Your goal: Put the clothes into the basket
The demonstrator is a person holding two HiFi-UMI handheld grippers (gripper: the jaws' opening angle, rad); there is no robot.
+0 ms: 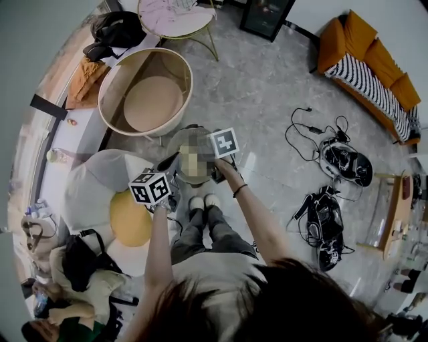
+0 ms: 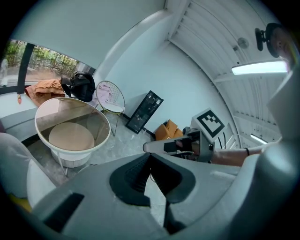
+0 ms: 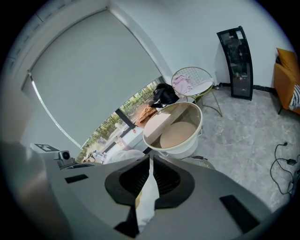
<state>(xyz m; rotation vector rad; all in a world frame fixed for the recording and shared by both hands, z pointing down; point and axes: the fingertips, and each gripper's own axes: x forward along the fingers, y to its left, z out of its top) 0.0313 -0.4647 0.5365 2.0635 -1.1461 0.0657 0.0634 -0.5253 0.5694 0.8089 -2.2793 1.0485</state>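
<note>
The left gripper [image 2: 150, 155] has its jaws pressed together at the tips, with only grey floor showing in the slot behind them. The right gripper [image 3: 150, 158] is likewise closed tip to tip; a strip of white and yellow shows in its slot, and I cannot tell whether that is cloth or the white chair [image 1: 87, 190] with the yellow cushion [image 1: 130, 219] behind it. Both are held out side by side over the person's lap, near each other but apart. The round basket [image 1: 175, 67] stands on the floor ahead of them, its tan bottom in plain sight. 1 orange garment [image 1: 85, 77] lies on the window ledge just behind the basket, beside a black bag [image 1: 117, 30], and 1 pink cloth [image 1: 170, 15] lies on a wire chair [image 1: 212, 41] further back
</note>
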